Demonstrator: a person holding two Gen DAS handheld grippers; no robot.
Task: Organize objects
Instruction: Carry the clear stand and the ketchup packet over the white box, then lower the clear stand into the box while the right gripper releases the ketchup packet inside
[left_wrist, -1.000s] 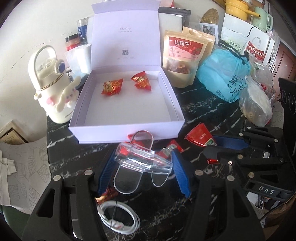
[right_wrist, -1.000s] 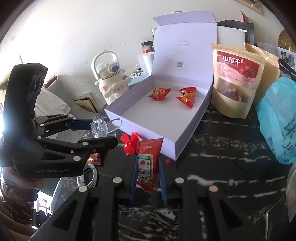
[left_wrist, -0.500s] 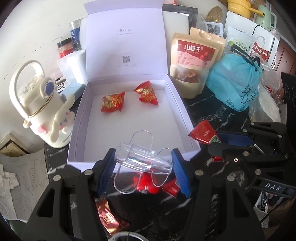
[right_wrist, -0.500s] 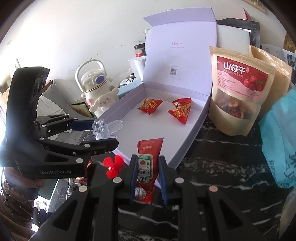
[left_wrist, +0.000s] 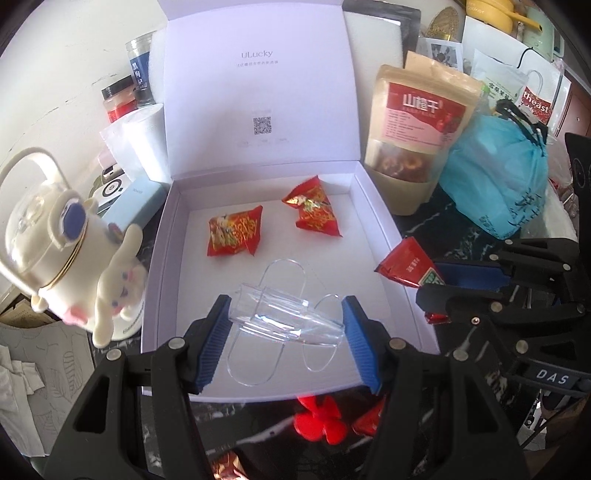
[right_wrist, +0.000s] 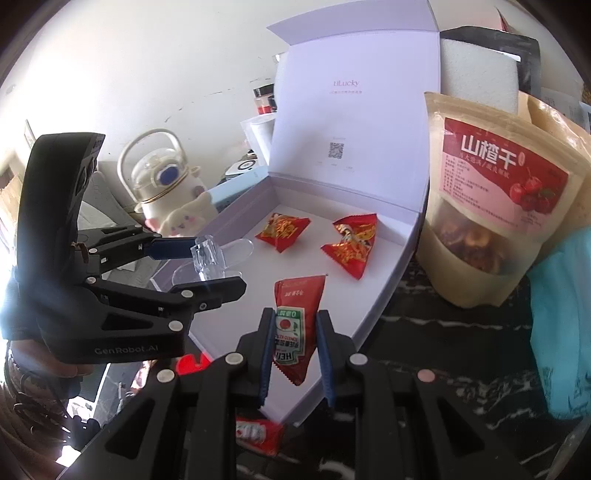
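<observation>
- Done: two red foil candy packets (left_wrist: 236, 236) lie in the open white cardboard box (left_wrist: 373, 206).
- In hand: the left gripper (left_wrist: 286, 328) clamps a clear plastic hair clip (left_wrist: 284, 321) over the box floor; the right gripper (right_wrist: 293, 345) pinches a red ketchup sachet (right_wrist: 295, 325) at the box's right edge.
- Left: release both; a red flower-shaped clip (left_wrist: 319, 421) and more red packets (right_wrist: 258, 435) lie on the black marble table (right_wrist: 424, 332).
</observation>
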